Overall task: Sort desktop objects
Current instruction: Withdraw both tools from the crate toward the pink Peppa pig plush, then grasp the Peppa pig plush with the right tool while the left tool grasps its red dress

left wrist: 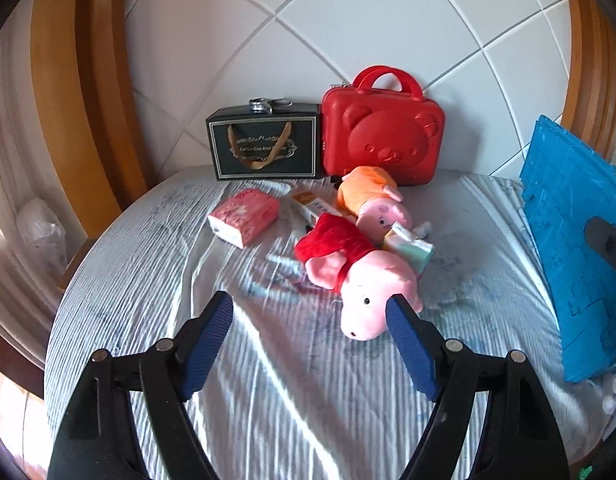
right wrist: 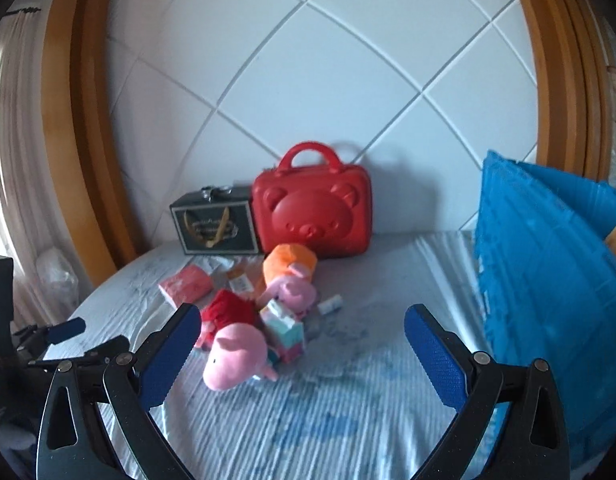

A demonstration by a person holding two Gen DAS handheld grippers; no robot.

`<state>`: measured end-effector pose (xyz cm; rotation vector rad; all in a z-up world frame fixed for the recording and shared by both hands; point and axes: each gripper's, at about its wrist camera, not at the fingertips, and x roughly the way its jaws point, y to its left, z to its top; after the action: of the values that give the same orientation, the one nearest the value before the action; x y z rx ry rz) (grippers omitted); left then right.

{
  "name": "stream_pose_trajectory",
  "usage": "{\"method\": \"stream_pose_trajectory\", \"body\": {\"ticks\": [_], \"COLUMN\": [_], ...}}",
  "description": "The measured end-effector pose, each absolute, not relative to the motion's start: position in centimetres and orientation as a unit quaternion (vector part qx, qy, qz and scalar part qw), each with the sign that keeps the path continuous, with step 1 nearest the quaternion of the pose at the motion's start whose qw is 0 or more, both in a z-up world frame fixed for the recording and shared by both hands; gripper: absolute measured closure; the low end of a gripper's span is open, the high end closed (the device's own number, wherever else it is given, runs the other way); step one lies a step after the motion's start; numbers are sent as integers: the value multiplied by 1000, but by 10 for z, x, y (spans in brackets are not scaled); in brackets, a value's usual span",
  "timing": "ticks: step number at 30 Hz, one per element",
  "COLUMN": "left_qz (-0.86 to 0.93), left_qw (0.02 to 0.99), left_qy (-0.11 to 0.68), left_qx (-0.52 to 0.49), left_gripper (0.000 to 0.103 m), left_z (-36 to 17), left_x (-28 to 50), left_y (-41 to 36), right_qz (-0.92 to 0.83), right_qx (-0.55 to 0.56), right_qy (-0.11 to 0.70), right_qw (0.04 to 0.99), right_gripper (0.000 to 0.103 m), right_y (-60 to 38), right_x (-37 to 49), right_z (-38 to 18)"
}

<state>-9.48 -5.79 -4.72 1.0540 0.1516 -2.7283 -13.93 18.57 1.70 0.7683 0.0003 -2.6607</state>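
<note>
A pile of small things lies on the striped cloth. It holds a pink pig plush in a red dress (left wrist: pixel 359 280) (right wrist: pixel 236 352), a second pig in orange (left wrist: pixel 371 200) (right wrist: pixel 288 276), a red tissue pack (left wrist: pixel 244 216) (right wrist: pixel 186 284) and a pale teal carton (left wrist: pixel 407 244) (right wrist: pixel 286 328). My left gripper (left wrist: pixel 308 302) is open just in front of the red-dress pig, whose snout is close to the right finger. My right gripper (right wrist: pixel 304 314) is open over bare cloth to the right of the pile, with nothing between its fingers.
A red bear-face case (left wrist: pixel 381 136) (right wrist: pixel 311 212) and a black gift box (left wrist: pixel 264 144) (right wrist: pixel 214 224) stand against the white padded wall. A blue crate (left wrist: pixel 579 248) (right wrist: pixel 547 280) stands at the right with a plush inside. A wooden frame curves around both sides.
</note>
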Motion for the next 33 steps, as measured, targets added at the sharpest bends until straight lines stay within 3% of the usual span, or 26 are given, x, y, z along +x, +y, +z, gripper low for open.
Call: {"method": "stream_pose_trajectory", "body": {"ticks": [9, 20, 33], "left_qz": [-909, -900, -891], "left_qw": [82, 56, -29], "left_qy": [51, 43, 7], "left_qx": [405, 430, 453], "left_gripper": [25, 25, 25], "left_z": [-103, -137, -167], "left_x": [-108, -155, -210], "left_y": [-124, -161, -109], "right_qz": [-909, -878, -877], "right_qx": [379, 452, 474], "right_qy": [9, 51, 53], "right_qw": [170, 147, 51], "right_gripper": [0, 0, 3], "right_y": [85, 21, 129], "right_x": [-168, -221, -279], "right_z": [-76, -144, -160]}}
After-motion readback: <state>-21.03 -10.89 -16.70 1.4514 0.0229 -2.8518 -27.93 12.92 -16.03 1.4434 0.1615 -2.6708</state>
